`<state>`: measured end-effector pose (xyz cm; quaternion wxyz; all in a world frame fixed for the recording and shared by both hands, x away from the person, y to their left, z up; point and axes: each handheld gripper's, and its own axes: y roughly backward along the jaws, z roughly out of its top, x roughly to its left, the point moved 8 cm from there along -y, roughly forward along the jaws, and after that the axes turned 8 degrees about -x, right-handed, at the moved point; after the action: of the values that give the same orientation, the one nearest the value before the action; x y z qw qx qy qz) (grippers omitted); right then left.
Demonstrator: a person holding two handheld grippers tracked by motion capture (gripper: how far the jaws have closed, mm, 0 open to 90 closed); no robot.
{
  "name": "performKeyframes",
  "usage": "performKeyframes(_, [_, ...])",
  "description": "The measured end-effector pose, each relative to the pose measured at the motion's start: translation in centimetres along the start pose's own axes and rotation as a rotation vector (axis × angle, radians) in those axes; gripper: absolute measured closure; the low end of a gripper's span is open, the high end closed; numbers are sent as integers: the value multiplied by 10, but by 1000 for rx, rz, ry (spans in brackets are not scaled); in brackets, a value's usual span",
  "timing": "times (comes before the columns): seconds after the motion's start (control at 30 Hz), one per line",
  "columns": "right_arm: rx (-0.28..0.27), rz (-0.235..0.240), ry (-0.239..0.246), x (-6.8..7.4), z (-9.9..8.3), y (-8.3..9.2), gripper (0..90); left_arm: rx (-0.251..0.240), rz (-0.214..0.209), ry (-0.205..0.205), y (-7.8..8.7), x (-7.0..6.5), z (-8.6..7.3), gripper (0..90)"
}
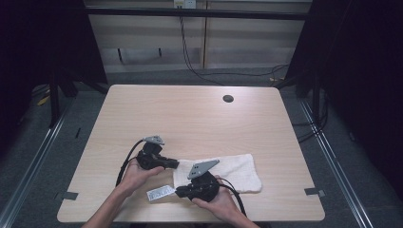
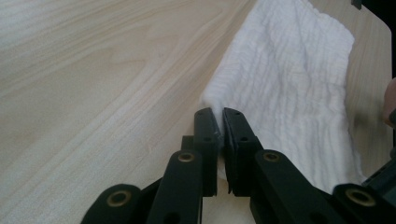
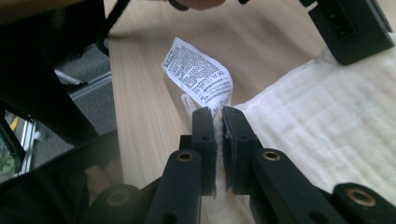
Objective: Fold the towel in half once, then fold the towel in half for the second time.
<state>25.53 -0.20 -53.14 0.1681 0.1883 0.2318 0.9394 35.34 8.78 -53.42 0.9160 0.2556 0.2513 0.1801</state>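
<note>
High view: we've got the white towel lying flat near the table's front edge, w/ both grippers at its left end. Left gripper pinches the far corner, jaws pressed on the cloth; right gripper pinches the near corner by the care tag. Two corners gripped probably so we can lift & fold it evenly, no bunching.

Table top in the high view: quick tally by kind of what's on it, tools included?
White ribbed cloth towel: 1
White printed care label: 1
Black two-jaw tools, left tool and right tool: 2
Total: 4
</note>
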Motion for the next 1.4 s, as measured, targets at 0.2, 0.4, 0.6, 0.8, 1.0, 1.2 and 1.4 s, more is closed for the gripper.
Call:
performKeyframes(0.2, [-52, -2, 5, 6, 19, 7, 847, -31, 5, -17, 10, -5, 14, 849])
performKeyframes(0.4, [-78, 5, 24, 12, 37, 9, 846, -46, 12, -30, 25, -5, 24, 848])
performKeyframes(0.6, [-122, 20, 22, 18, 54, 9, 847, -45, 25, -36, 45, -4, 32, 848])
performKeyframes(0.8, [-156, 14, 30, 21, 66, 4, 847, -48, 45, -19, 52, 3, 30, 849])
performKeyframes(1.0, [-161, 5, 38, 24, 71, 4, 849, -22, 61, -19, 55, 1, 33, 849])
performKeyframes(1.2, [-196, -8, 16, 23, 73, 16, 850, 2, 59, -21, 58, -2, 39, 849])
performKeyframes(1.4, [-235, -49, -16, 19, 67, 25, 849, 12, 49, -33, 44, -9, 49, 848])
